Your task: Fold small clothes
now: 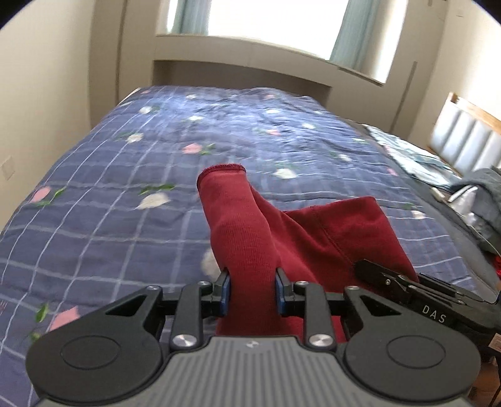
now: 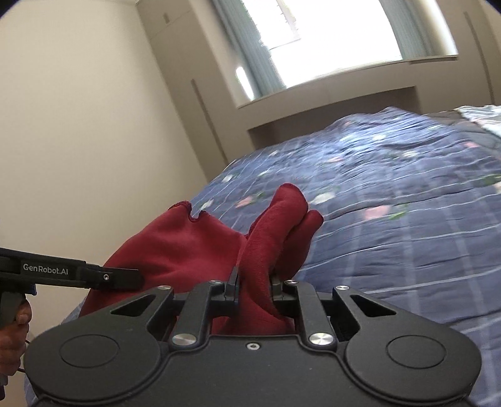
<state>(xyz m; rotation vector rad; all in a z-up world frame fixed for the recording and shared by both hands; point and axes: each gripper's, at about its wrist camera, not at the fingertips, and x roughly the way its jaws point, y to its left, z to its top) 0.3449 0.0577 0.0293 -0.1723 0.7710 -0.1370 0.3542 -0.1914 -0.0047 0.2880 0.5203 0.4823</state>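
Note:
A small dark red knit garment [image 1: 247,225] hangs between both grippers above the bed. My left gripper [image 1: 253,289] is shut on one bunched part of it, which sticks up past the blue pads. My right gripper [image 2: 254,286] is shut on another bunched part of the red garment [image 2: 272,238]. The right gripper also shows at the right of the left wrist view [image 1: 407,286], and the left gripper at the left of the right wrist view [image 2: 94,275]. The two grippers are close together, side by side. The garment's lower part is hidden under the gripper bodies.
A bed with a blue checked floral quilt [image 1: 131,175] fills the space below and ahead. A padded headboard [image 1: 463,137] and a heap of grey-blue cloth [image 1: 482,194] are at the right. A window [image 1: 269,18] and beige walls lie beyond.

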